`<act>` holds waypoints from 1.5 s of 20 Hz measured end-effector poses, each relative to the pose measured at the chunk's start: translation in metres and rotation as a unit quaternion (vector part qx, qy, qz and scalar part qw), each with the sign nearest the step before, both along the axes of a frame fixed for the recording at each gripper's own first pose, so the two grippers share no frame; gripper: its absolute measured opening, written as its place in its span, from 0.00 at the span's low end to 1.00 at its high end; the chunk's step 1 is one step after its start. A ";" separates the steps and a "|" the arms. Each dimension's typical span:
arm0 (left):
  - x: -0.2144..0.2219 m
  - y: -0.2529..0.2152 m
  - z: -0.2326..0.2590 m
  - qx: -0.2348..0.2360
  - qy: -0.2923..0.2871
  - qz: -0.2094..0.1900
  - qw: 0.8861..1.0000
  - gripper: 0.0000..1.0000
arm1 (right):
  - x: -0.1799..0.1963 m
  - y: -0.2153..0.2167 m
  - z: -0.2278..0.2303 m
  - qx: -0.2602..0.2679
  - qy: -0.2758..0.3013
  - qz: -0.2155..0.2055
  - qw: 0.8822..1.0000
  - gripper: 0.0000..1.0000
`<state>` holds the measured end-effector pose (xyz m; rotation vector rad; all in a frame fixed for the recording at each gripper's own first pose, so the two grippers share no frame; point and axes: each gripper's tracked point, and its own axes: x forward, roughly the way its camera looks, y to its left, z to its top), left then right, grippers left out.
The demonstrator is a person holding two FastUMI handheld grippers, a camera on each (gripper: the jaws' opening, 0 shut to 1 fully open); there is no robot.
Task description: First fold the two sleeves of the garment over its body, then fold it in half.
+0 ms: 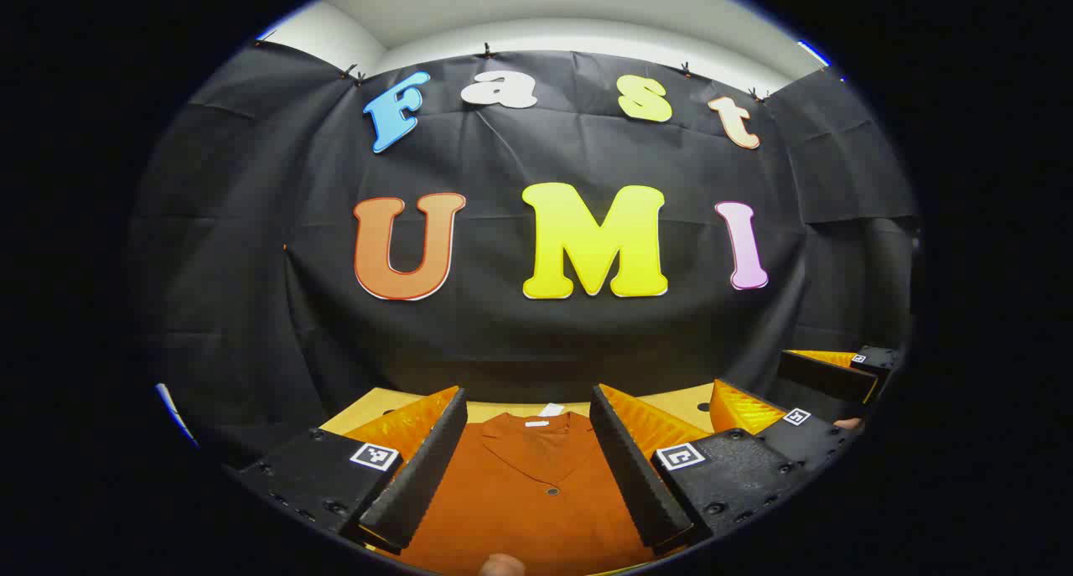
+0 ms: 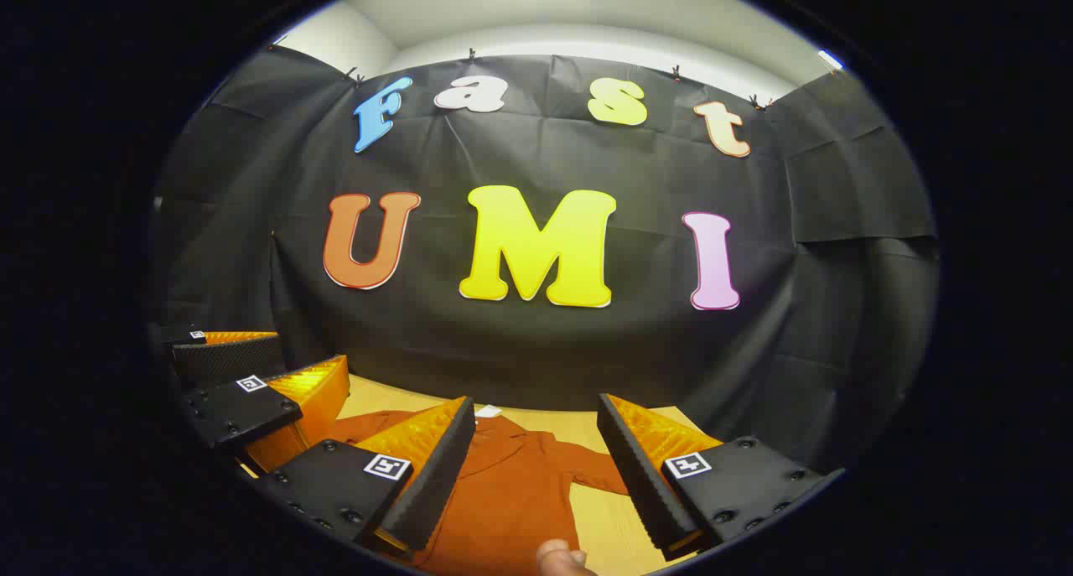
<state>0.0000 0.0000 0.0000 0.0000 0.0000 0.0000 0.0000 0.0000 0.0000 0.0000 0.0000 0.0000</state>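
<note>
Garment (image 1: pixel 520 484), lower centre, flat on bench (image 2: pixel 616 521); we hold both hand-held grippers (image 1: pixel 526 459) (image 2: pixel 536 467) apart above; risk: pinching body cloth with sleeve.

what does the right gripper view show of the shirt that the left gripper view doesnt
Right gripper view alone: a sleeve spread out sideways on the wooden table, unfolded. Left gripper view alone: the shirt's button, below the collar. Both: the rust-orange shirt lying flat, a white neck tag, and both grippers open above it, left gripper, right gripper.
</note>
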 end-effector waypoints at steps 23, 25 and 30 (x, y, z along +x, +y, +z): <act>0.004 0.010 -0.004 0.007 -0.005 0.003 1.000 0.95 | 0.004 0.010 -0.004 -0.010 0.000 0.003 1.000 0.93; 0.006 0.009 -0.005 0.006 -0.005 0.001 1.000 0.95 | 0.005 0.009 -0.005 -0.010 0.001 0.001 1.000 0.93; 0.007 0.003 -0.011 0.001 0.003 -0.007 1.000 0.95 | 0.004 0.003 -0.012 -0.007 0.008 -0.008 1.000 0.93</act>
